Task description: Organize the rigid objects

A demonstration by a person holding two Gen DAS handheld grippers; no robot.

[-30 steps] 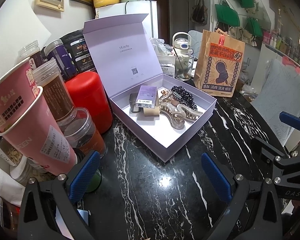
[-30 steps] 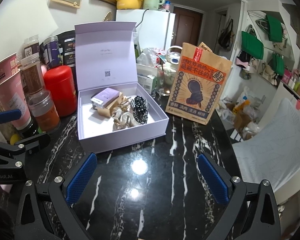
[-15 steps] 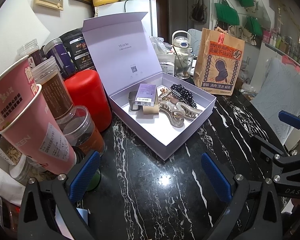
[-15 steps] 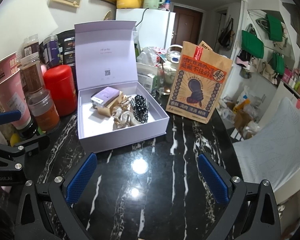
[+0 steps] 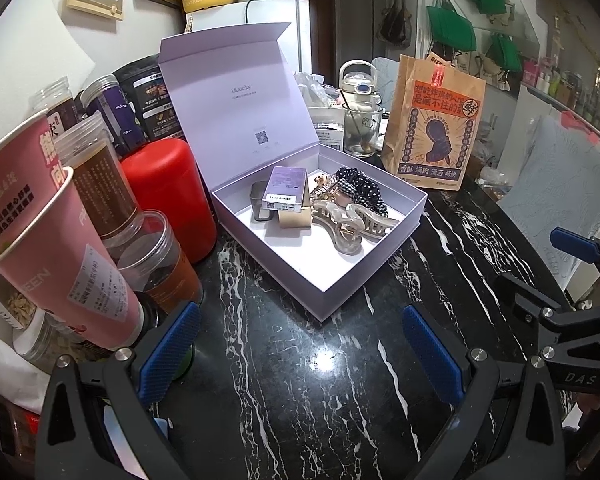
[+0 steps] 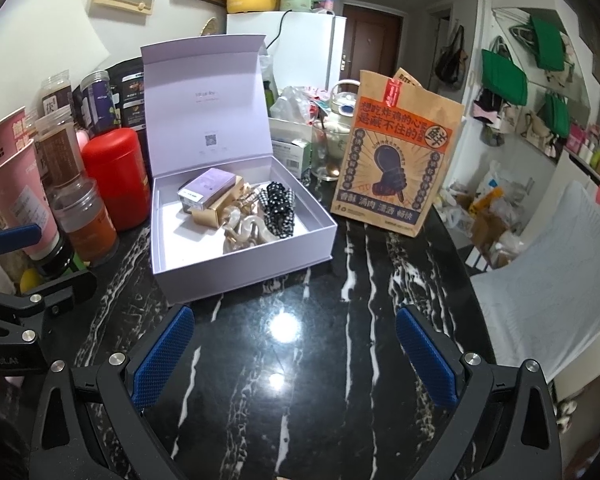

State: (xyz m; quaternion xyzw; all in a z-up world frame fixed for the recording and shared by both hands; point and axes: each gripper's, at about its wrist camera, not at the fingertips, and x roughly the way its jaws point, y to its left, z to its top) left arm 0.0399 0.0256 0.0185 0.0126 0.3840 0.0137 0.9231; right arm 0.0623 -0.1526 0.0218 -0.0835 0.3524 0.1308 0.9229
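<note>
Both tools hang low over the black white-veined marble tabletop, and nothing sits between the fingers of either: the left gripper is spread wide and empty, the right gripper the same, blue pads splayed apart. Just beyond the fingertips stands the pale lilac cardboard gift box, nearer the left tool's tips, its hinged lid propped upright at the back so the tray stays reachable from the front. Inside, toward the far side of the tray, the rigid pieces are bunched together: a small lilac carton stacked on a gold box, a translucent beige claw clip beside them, a black polka-dot scrunchie behind. Left of the fingers, a red cylindrical canister and pink paper cups crowd the box. Farther off, right of the box, a brown printed paper bag stands upright. Closing that lid looks like a plausible next job.
</note>
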